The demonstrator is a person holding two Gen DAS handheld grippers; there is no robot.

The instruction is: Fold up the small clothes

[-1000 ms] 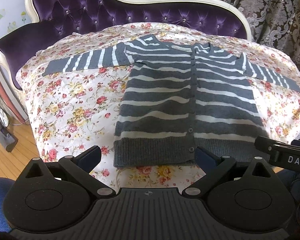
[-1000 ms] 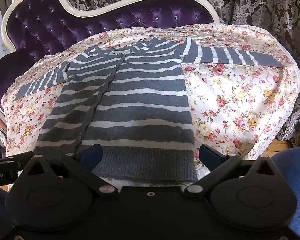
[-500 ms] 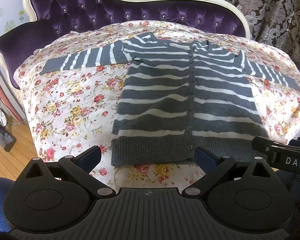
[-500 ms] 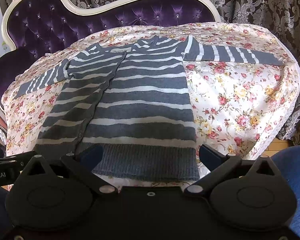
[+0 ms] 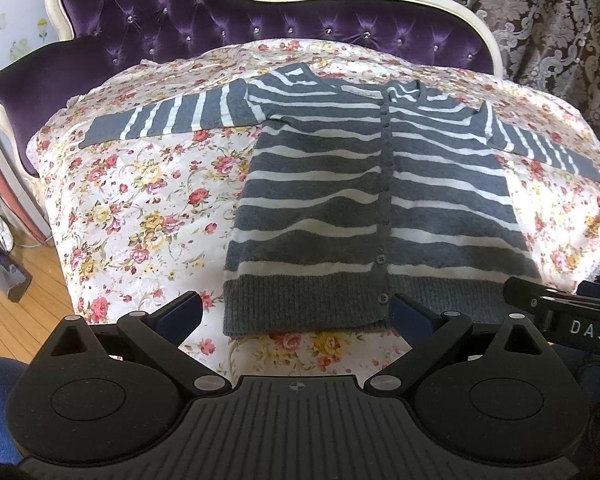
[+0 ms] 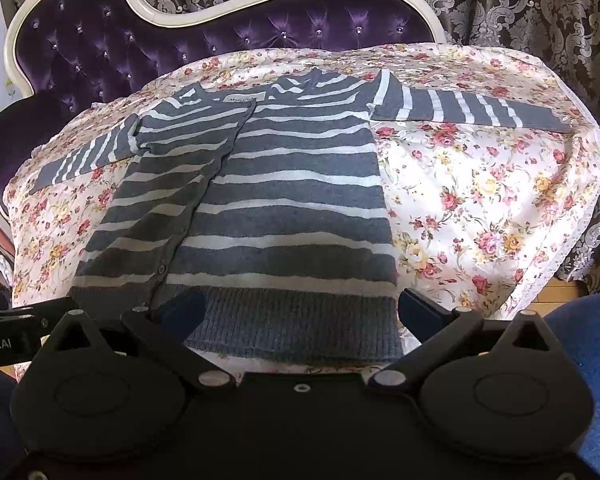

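A grey cardigan with white stripes lies flat and buttoned on a floral sheet, both sleeves spread out sideways. It also shows in the right wrist view. My left gripper is open and empty, just in front of the ribbed hem's left half. My right gripper is open and empty, in front of the hem's right half. The right gripper's body shows at the right edge of the left wrist view.
The sheet covers a purple tufted sofa with a cream frame. Patterned curtains hang behind. Wooden floor lies to the left, with a grey object on it. A blue surface shows at lower right.
Both grippers have moved slightly closer to the cardigan's hem. The cardigan has not moved and both grippers stay open.
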